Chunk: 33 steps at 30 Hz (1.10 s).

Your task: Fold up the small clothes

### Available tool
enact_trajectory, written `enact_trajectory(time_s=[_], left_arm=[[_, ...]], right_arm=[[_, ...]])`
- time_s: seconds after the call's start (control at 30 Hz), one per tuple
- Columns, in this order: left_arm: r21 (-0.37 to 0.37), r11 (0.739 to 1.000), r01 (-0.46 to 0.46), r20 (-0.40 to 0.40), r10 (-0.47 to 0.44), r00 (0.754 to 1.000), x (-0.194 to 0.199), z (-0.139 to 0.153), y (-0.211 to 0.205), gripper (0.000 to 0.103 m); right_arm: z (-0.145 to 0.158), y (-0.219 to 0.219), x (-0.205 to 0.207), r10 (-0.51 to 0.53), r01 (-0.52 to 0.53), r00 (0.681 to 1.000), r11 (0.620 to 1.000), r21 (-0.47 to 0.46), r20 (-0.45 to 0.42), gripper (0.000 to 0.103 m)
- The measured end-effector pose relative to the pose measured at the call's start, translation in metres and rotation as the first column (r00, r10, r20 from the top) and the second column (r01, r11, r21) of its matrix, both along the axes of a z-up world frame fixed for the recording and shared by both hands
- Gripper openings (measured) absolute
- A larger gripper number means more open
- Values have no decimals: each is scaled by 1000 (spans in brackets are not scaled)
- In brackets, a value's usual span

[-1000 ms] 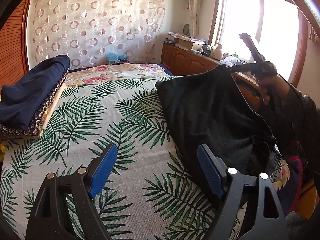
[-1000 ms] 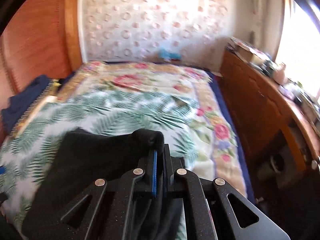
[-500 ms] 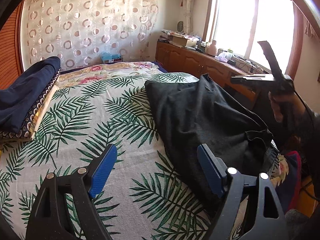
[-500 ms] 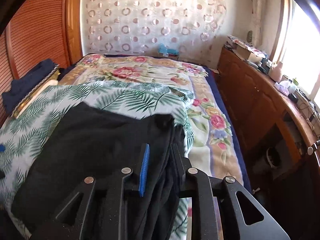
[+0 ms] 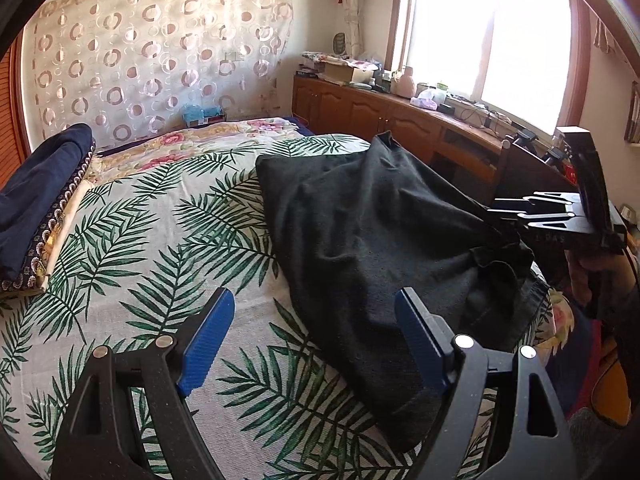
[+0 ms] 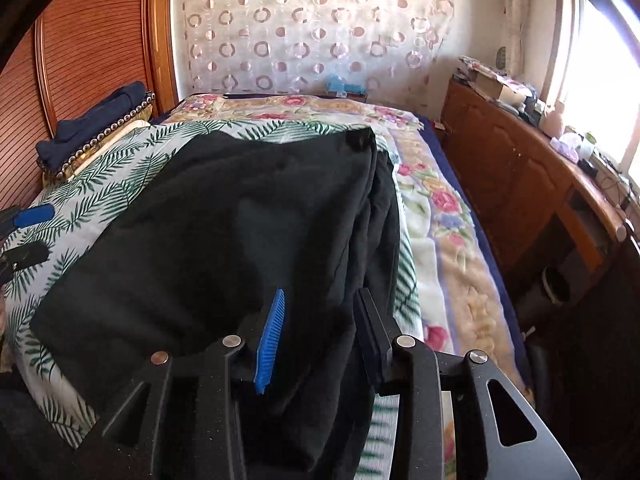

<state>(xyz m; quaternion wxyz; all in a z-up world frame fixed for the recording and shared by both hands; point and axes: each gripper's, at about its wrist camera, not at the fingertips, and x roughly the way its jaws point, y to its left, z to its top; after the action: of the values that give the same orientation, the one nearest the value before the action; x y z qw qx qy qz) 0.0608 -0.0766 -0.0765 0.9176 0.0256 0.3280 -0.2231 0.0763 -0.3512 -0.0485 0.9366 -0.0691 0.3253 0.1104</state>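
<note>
Black garment [image 5: 372, 240]: spread in loose folds on the bed [image 5: 168, 248], right side of the palm-leaf sheet. Right tool [image 6: 318, 328]: jaws parted, cloth bunched between them, not clamped. Left tool [image 5: 316, 332]: jaws wide apart, empty, over the garment's near edge. Folded navy cloth [image 5: 36, 184]: by the headboard, well apart

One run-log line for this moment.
left hand-held gripper: open, empty | right hand-held gripper: open around black garment | garment on bed
</note>
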Motion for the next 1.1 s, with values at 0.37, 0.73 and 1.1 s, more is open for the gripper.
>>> enact_trajectory(time_s=[0.37,0.73,1.1], left_arm=[[29,998,53,-44,-52,998,-2,-13,-17,83],[18,998,59,-44,-58,997,-5,-14,-17,83],[17,997,72,-67,-70,995,-5,-17,-20,83]], right_arm=[[4,35,-33,74,-75,997,997,30,24,37],[-24,33,-12,173,-169,978,985,43,-119,13],[1,-24,-62,139,-137,983,990,29,-120,4]])
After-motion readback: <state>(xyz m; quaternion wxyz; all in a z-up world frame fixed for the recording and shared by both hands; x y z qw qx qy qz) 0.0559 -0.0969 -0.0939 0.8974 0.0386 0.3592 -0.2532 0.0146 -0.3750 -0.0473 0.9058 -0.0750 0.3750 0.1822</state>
